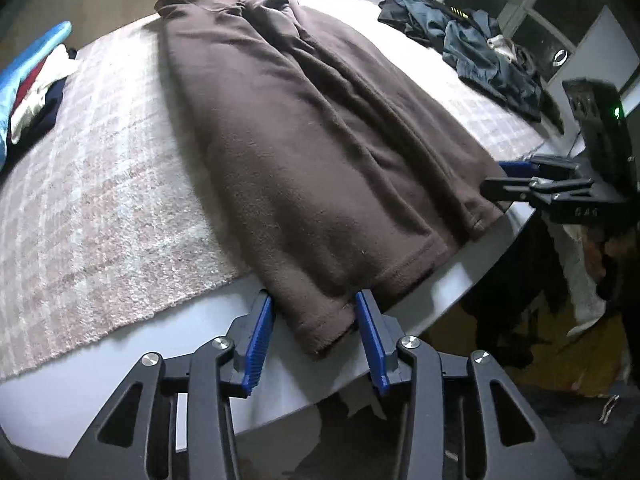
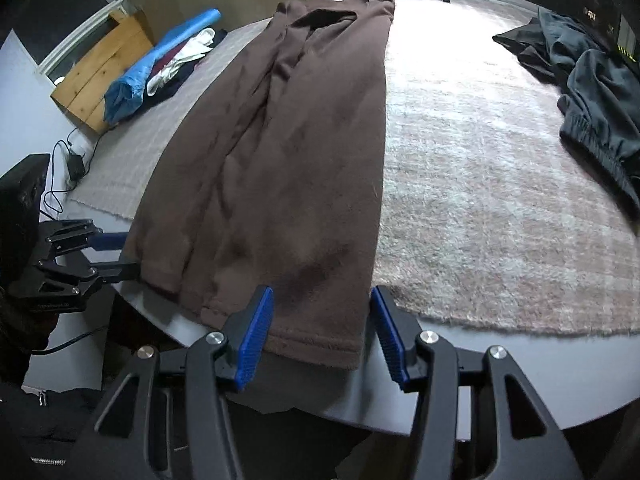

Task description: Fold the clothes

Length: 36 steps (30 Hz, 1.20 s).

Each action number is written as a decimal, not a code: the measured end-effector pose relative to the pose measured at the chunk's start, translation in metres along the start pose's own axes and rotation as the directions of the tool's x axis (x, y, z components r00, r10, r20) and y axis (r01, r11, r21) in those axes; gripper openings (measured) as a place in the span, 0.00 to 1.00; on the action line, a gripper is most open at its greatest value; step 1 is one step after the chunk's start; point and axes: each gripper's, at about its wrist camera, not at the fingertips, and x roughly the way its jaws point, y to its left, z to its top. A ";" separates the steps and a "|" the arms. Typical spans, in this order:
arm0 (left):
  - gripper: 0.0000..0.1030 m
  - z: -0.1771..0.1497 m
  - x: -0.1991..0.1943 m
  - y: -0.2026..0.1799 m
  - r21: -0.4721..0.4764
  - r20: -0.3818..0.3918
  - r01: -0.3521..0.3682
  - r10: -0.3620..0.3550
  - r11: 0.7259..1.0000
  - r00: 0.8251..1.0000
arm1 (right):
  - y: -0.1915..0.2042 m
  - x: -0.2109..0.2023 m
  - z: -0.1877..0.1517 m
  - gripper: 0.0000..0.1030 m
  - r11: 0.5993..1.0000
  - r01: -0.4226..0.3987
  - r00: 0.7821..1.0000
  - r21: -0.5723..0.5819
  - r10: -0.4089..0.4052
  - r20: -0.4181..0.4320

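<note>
The brown garment (image 1: 304,128) lies lengthwise on the rug (image 1: 100,200), sides folded inward into a long strip, its hem overhanging the table edge (image 1: 100,392). I hold both grippers at that hem, left gripper (image 1: 316,312) and right gripper (image 2: 322,312), each with jaws apart straddling a corner, probably to lift the hem evenly.

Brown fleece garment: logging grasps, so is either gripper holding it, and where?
Neither holds it. Both open grippers, left and right, straddle the brown fleece garment's near hem.
</note>
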 end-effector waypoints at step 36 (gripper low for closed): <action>0.33 -0.001 -0.020 0.015 -0.061 0.072 -0.005 0.009 0.998 0.997 | 0.001 -0.013 0.043 0.46 0.997 0.071 0.997 -0.030 -0.070 0.034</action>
